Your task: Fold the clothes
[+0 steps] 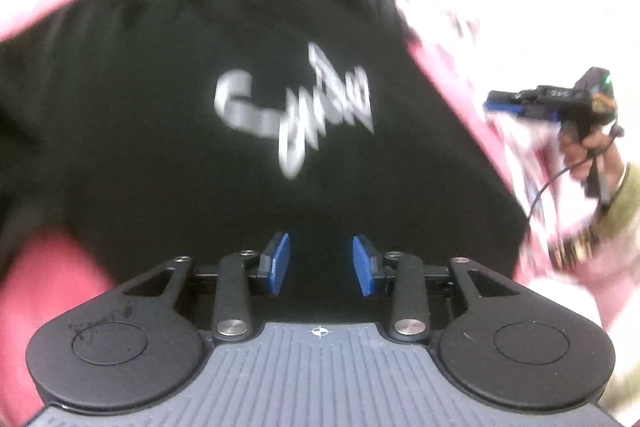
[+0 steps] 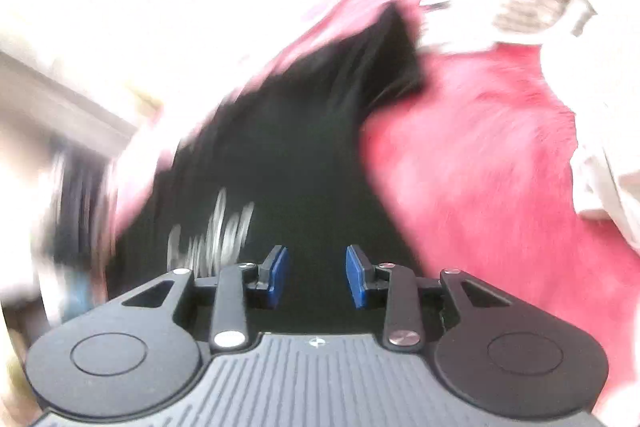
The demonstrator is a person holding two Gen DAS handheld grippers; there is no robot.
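Left claw [image 1: 321, 263] and right claw [image 2: 317, 275] both parted, gripping nothing, above black shirt [image 1: 200, 147], silver script [image 1: 296, 111] blurred, unreadable

Beneath me a pink cover [image 1: 52, 291] lay spread, and my black shirt [image 1: 168, 99] lay flat on it.

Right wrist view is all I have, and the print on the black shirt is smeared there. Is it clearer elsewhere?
Observer: Somewhat. The left wrist view shows the white print whole, a slanted script in the middle of the black shirt, though it is too blurred to read.
Operator: Is the left gripper holding fabric?
Observer: No. The left gripper has its jaws apart, with nothing between them.
Operator: Can my gripper be seen from outside?
Observer: Yes. The right gripper is near that view's right edge, held by a hand with an olive sleeve.
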